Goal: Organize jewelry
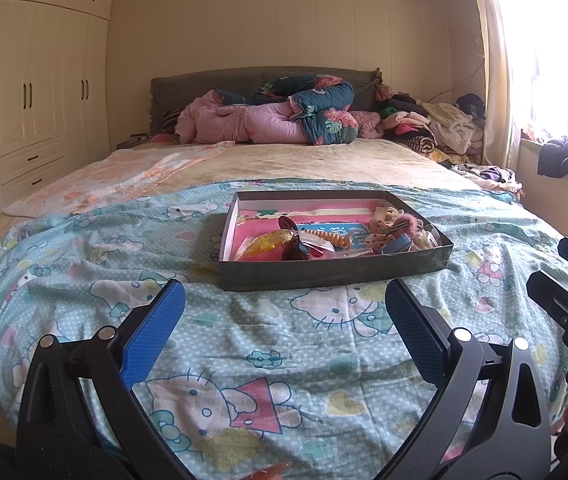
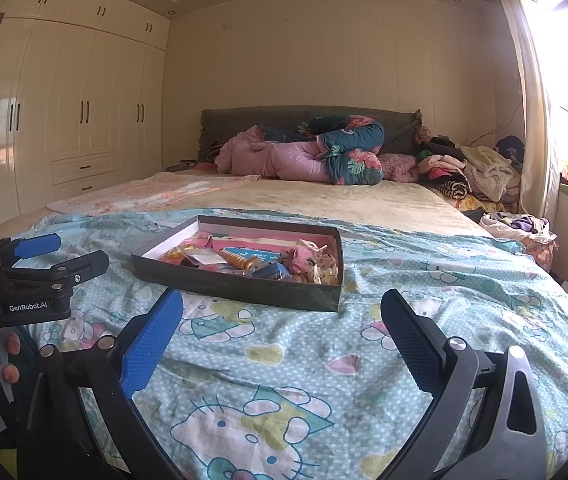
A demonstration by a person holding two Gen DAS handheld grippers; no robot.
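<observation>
Left wrist view shows the left gripper (image 1: 284, 320) spread wide and holding nothing, hovering over the cartoon-print bedspread (image 1: 244, 344) just short of the shallow dark box (image 1: 336, 272); the right wrist view shows the right gripper (image 2: 282, 322) likewise spread and empty, a little farther from that box. All the jewelry and hair pieces in sight lie jumbled inside it: a ribbed orange piece (image 1: 334, 238), dark sunglasses (image 1: 294, 246), a blue clip (image 1: 398, 245) and a pink fluffy piece (image 1: 404, 222) crowded toward the right end. Whether this heap awaits sorting or is the gathered result, 1 moment cannot settle. Risks as I judge them: the 2 wide pads may snag several tangled pieces at once, the soft mattress lets the box tip or slide under pressure, and small items could vanish into the busy print.
</observation>
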